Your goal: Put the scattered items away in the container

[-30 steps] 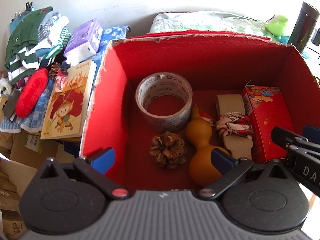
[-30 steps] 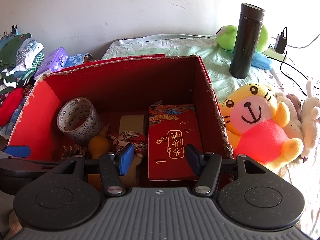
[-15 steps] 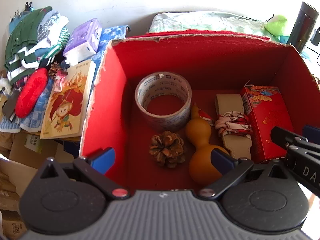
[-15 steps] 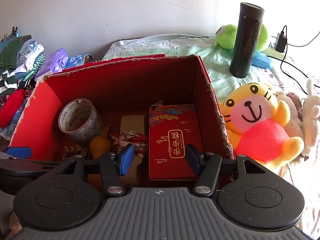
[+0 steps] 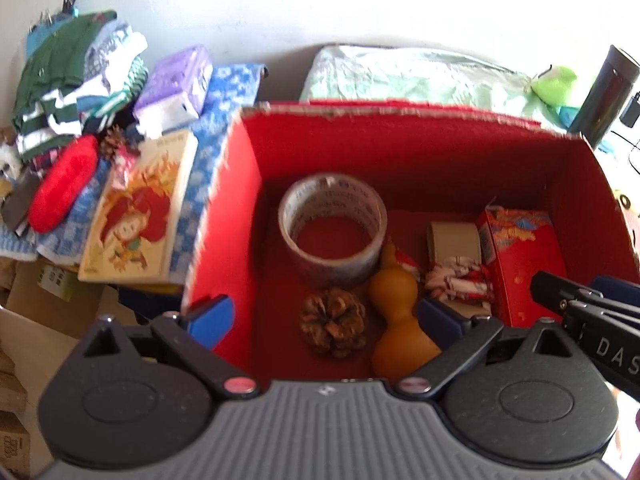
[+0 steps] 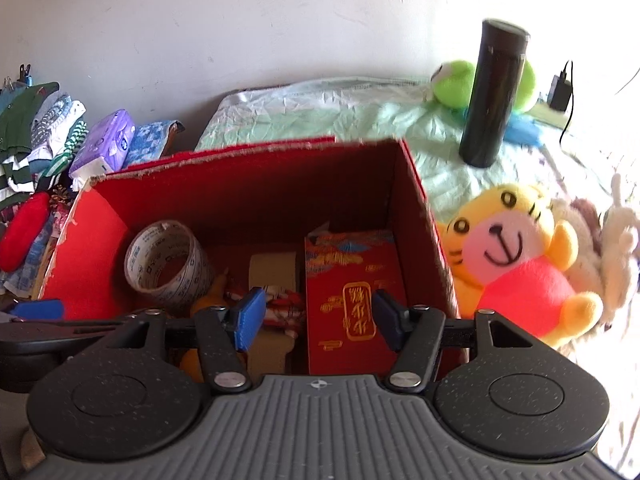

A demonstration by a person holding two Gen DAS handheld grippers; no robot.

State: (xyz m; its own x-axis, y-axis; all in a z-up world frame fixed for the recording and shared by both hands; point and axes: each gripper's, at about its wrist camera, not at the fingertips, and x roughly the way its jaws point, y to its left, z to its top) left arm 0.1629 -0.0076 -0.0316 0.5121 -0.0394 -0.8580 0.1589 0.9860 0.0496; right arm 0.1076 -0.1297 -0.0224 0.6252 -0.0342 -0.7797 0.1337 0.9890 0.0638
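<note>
1. Now, through the left wrist view: your left claw (image 5: 326,316) hangs over the near edge of the red box (image 5: 400,152) with its pads wide apart and nothing between them. Inside the box lie the tape roll (image 5: 332,236), the pine cone (image 5: 334,322), the gourd (image 5: 394,320), a wrapped beige bundle (image 5: 456,268) and the red carton (image 5: 520,264). Your right claw's arm pokes in at the box's right side, just beside the carton.

2. Outside the box's left wall, the picture book (image 5: 140,212), a red pouch (image 5: 64,184) and a purple tissue pack (image 5: 176,84) wait, so I judge the tidying unfinished. The left pad sits close to that torn left wall; swing out low and you may snag it and shove the box.

3. Through the right wrist view: your right claw (image 6: 316,314) has its jaws opening above the red carton (image 6: 352,300), which stands in the box against the right wall, pads clear of it. It looks released to me.

4. Right of the box, the tiger plush (image 6: 516,264) lies just beside the wall and a black flask (image 6: 494,96) stands upright beyond the box's far right corner. A careless sweep could tip the flask, I'd guess.

5. Open room is straight above the box; the two claws are close over it, so lifting together risks a knock.
</note>
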